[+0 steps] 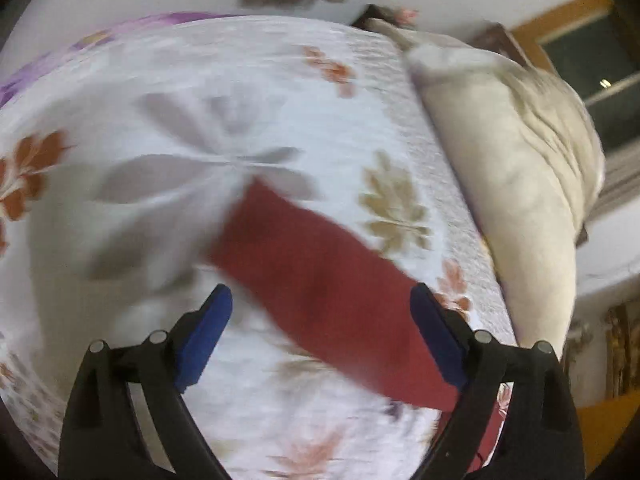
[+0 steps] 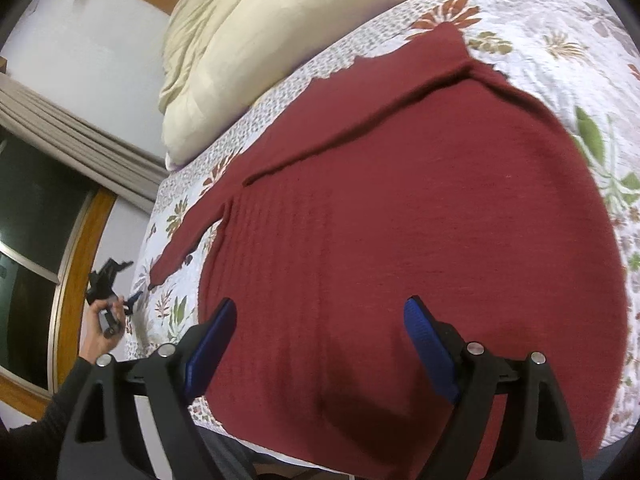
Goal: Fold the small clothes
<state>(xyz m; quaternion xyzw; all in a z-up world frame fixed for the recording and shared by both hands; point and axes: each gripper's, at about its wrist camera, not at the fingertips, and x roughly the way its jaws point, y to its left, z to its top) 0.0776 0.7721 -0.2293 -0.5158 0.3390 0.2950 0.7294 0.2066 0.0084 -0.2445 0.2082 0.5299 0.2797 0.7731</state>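
Observation:
A dark red knitted sweater (image 2: 400,220) lies spread flat on the flowered bedspread (image 2: 560,20), one sleeve folded across its top and the other sleeve (image 2: 180,246) stretched out to the left. My right gripper (image 2: 320,308) hovers open over the sweater's near hem, nothing between its blue pads. In the blurred left wrist view, that outstretched red sleeve (image 1: 320,280) runs diagonally under my left gripper (image 1: 322,296), which is open above it. In the right wrist view the left gripper (image 2: 136,294) shows small at the left, held by a hand (image 2: 98,332) near the sleeve's cuff.
A large cream pillow (image 2: 256,36) lies along the far side of the bed, also seen in the left wrist view as a cream pillow (image 1: 516,168). A wood-framed window (image 2: 36,232) and grey curtain (image 2: 80,140) stand beyond the bed edge. A dark sleeve (image 2: 44,412) reaches in at lower left.

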